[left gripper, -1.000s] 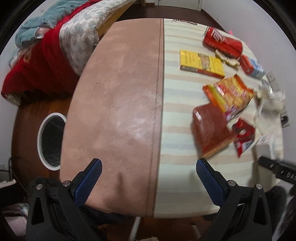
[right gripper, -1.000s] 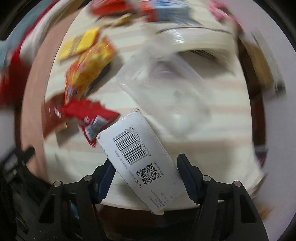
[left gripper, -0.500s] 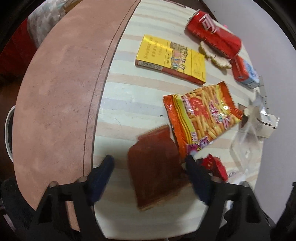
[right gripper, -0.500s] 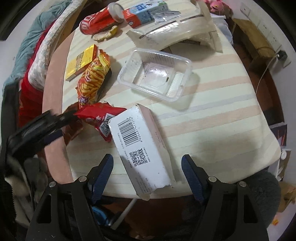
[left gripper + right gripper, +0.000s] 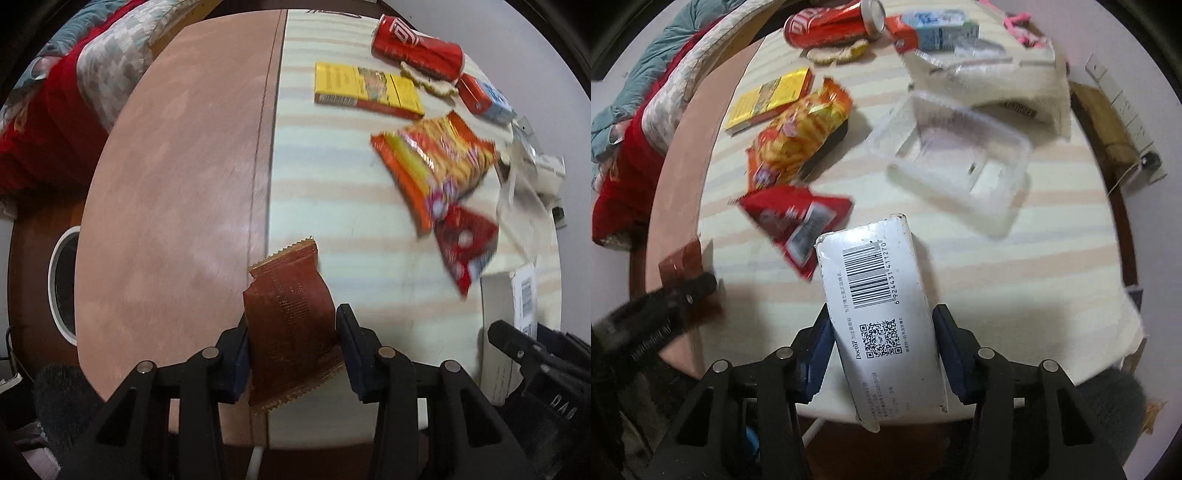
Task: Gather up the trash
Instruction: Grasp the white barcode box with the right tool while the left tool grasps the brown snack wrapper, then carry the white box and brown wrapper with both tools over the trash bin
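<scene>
My left gripper (image 5: 291,328) is shut on a brown wrapper (image 5: 290,317) and holds it above the table's near edge. My right gripper (image 5: 882,332) is shut on a white box with a barcode (image 5: 879,302); the box also shows in the left wrist view (image 5: 506,310). On the striped cloth lie an orange chip bag (image 5: 798,136), a red wrapper (image 5: 798,221), a yellow box (image 5: 768,98), a red can (image 5: 831,24), a small carton (image 5: 931,29) and a clear plastic tray (image 5: 956,158).
The table (image 5: 177,184) is half pink, half striped cloth. A bed with red and checked blankets (image 5: 55,85) stands to the left. A white-rimmed round bin (image 5: 62,284) sits on the floor left of the table. A cream bag (image 5: 1008,77) lies at the back right.
My left gripper has closed on the brown wrapper and lifted it back toward the table's near edge. My right gripper has closed on the white box.
</scene>
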